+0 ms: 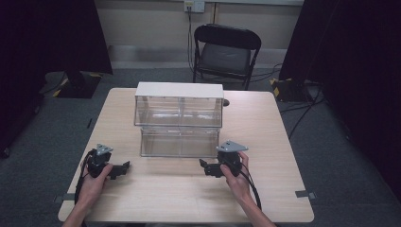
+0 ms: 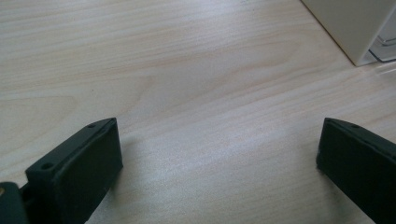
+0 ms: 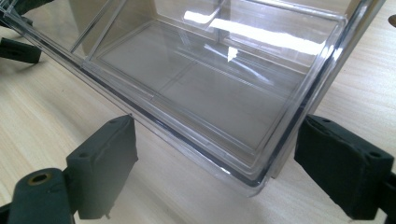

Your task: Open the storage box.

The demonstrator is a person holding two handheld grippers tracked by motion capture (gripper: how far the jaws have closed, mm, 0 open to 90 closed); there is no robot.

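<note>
right gripper (image 3: 215,158) jaws spread, clear drawer (image 3: 210,88) corner between them — square up before clamping. left gripper (image 2: 219,163) agape over bare table (image 2: 187,70).

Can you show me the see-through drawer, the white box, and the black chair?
Clear plastic drawer (image 1: 179,142): high view, front wall.
White-topped drawer cabinet (image 1: 179,89): high view, white top.
Black folding chair (image 1: 224,58): high view, seat.

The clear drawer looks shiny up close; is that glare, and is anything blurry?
Yes: in the right gripper view, white ceiling-light glare streaks the clear drawer, and the right tool jaws look soft. In the left gripper view, a pale sheen lies on the table. The high view is dim at its edges.
</note>
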